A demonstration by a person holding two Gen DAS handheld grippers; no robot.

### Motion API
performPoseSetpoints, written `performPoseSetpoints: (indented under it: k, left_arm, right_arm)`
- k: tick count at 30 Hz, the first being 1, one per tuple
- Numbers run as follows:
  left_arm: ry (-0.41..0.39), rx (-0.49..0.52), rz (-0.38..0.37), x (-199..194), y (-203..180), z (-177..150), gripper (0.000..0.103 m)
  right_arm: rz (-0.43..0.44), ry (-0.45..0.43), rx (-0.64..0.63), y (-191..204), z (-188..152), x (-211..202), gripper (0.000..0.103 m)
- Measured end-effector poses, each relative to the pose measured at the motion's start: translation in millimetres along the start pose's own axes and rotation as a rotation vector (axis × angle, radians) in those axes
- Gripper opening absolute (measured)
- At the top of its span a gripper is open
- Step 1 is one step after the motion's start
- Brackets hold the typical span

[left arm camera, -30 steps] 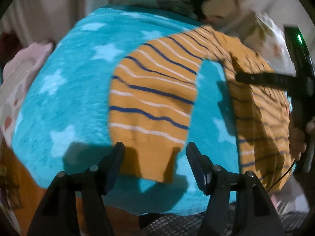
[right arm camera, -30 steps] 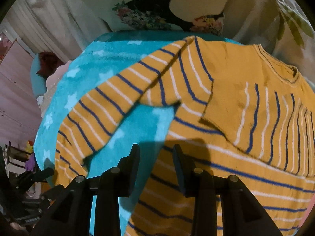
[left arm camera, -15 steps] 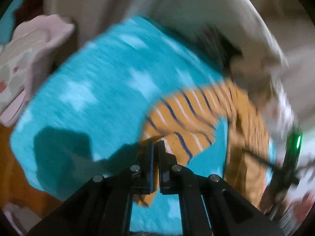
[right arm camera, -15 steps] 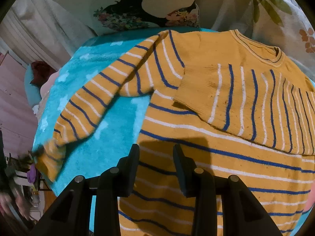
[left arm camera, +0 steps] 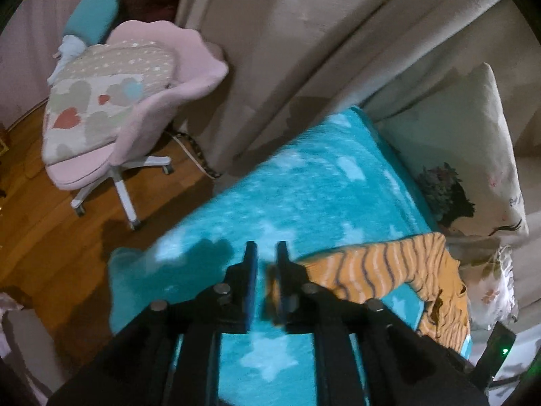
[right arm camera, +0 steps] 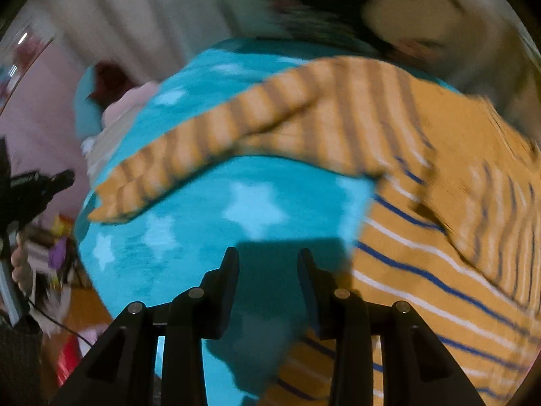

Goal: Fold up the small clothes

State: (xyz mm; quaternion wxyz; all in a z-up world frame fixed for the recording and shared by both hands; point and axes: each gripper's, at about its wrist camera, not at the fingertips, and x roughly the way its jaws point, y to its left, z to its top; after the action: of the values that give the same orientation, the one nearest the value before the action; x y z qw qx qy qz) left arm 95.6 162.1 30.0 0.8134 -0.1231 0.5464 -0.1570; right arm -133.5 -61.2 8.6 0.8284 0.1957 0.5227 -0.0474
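- On the turquoise star-print fleece blanket [right arm camera: 257, 186] lies the orange knit sweater with navy and white stripes [right arm camera: 422, 270], body flat at the right, one long sleeve [right arm camera: 209, 149] stretched out leftward across the blanket.
- Left tongs [left arm camera: 266, 247]: jaws opening, with a narrow gap. The cuff lies against the inner face of one finger, and blanket shows in the rest of the gap. I judge it released, though blur limits certainty.
- Right tongs [right arm camera: 267, 253]: jaws opening, with nothing between them. They hang over bare blanket just beside the sweater's side edge.
- Step in hand, as I judge it: folding the sleeve onto the body. I would take the cuff squarely, carry it low across the chest, and lay it flat so no ridge forms at the shoulder.
- Containers: no basket, box or drawer is visible in either view, so there are no contents to record.
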Motion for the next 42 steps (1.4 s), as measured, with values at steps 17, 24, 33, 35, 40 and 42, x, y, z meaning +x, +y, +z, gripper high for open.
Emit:
performPoseSetpoints:
  k: [17,24,33,35,40,42]
  left_arm:
    - [-0.057,0.066,0.259,-48,40,-23,0.06]
    - [-0.054,0.055,0.282,-48,43,-23,0.06]
    - [-0.041,0.056,0.289,-45,41,-26,0.062]
    - [-0.04,0.053,0.291,-46,42,-27,0.062]
    - [-0.046,0.054,0.292,-51,42,-30,0.062]
    - [-0.049,0.059,0.287,-53,38,-31,0.062]
  right_arm:
    - [-0.031,0.007,-0.593,196,11,73,0.059]
    - [-0.074,0.009,-0.634,205,14,88,0.061]
    - [-0.127,-0.016,-0.661,209,20,106,0.061]
    - [-0.116,-0.031,-0.653,209,24,109,0.058]
    - [-0.11,-0.038,-0.596,205,38,109,0.012]
    - [-0.068,-0.036,-0.545,197,45,103,0.01]
